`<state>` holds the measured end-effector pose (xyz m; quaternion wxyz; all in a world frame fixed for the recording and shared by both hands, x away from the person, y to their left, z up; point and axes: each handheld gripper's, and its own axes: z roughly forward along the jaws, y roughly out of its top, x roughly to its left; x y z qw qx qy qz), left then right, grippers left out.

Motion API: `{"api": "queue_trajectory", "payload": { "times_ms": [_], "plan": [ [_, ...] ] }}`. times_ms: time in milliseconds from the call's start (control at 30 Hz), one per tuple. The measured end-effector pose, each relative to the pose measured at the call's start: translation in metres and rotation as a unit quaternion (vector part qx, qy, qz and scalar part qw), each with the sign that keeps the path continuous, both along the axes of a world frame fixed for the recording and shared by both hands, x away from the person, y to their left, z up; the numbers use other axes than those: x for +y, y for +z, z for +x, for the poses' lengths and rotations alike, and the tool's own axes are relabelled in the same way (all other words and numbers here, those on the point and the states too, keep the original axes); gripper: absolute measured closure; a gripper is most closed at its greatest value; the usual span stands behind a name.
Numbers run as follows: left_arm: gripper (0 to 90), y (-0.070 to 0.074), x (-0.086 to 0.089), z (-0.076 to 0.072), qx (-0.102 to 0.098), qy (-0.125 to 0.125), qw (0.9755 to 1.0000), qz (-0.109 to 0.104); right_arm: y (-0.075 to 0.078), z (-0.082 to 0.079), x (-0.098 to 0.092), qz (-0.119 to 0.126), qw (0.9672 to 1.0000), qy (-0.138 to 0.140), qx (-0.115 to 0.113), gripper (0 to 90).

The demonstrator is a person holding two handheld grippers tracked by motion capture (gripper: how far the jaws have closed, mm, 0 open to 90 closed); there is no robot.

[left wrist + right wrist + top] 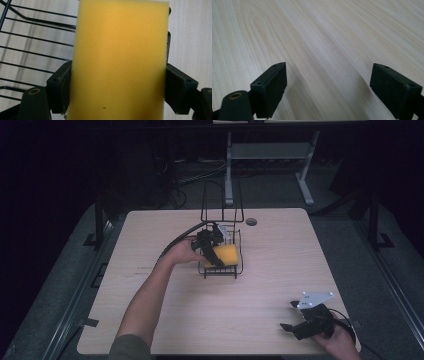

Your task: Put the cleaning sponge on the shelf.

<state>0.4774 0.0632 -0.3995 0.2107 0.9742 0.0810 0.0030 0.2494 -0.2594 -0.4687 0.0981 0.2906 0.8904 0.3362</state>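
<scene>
Over the wire rack (239,251), left hand-held gripper (216,251) clamps yellow sponge (226,254).

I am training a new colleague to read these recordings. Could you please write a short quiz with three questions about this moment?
1. True or false: the left hand-held gripper is shut on the yellow sponge.
2. Where is the sponge in the high view?
A. flat on the bare table
B. at the black wire rack
C. between the jaws of the right hand-held gripper
3. Fill in: the right hand-held gripper's jaws stand ____ over the wooden table.

Key: 1 true; 2 B; 3 open (nothing is between them).
</scene>
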Motion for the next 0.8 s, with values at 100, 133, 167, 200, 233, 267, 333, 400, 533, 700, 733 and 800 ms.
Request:
{"api": "queue_trajectory", "payload": {
  "times_ms": [100,133,167,200,233,267,333,400,533,700,733,800],
  "plan": [
    [20.8,-0.002,0.0,0.001,0.004,0.003,1.0,0.001,0.0,0.0,0.001,0.0,1.0,-0.001,-0.002,13.8],
    [20.8,-0.002,-0.001,0.001,0.004,0.004,1.0,0.002,0.0,-0.001,0.001,0.0,1.0,-0.001,-0.002,13.8],
    [20.8,-0.003,-0.001,0.001,0.003,0.004,1.0,0.002,0.0,-0.001,0.001,0.001,1.0,-0.002,-0.001,13.8],
    [20.8,-0.003,-0.001,0.001,0.003,0.003,1.0,0.003,0.0,-0.001,0.001,0.001,1.0,-0.002,-0.001,13.8],
    [20.8,-0.003,-0.001,0.001,0.002,0.002,1.0,0.004,0.0,-0.001,0.001,0.002,1.0,-0.003,0.0,13.8],
    [20.8,-0.003,-0.001,0.001,0.001,0.004,1.0,0.003,0.0,-0.001,0.001,0.002,1.0,-0.003,-0.001,13.8],
    [20.8,-0.005,-0.002,0.002,0.003,0.005,0.9999,0.01,0.0,-0.001,0.001,-0.001,1.0,0.0,-0.002,13.8],
    [20.7,-0.006,-0.002,0.002,0.004,0.006,0.9999,0.014,0.0,-0.001,0.001,-0.004,1.0,0.002,-0.003,13.8],
    [20.7,-0.009,-0.003,0.004,0.004,0.008,0.9999,0.012,0.0,-0.001,0.0,-0.003,1.0,0.003,-0.003,13.8],
    [20.4,-0.01,-0.001,0.007,0.005,0.014,0.9999,0.007,0.0,-0.001,0.0,-0.002,1.0,0.003,-0.004,13.8],
    [20.4,-0.01,-0.001,0.007,0.005,0.015,0.9999,0.007,0.0,-0.001,0.0,-0.002,1.0,0.002,-0.004,13.8],
    [20.4,-0.011,-0.001,0.007,0.006,0.016,0.9998,0.007,0.0,-0.001,0.0,-0.003,1.0,0.003,-0.003,13.8]
  ]
}}
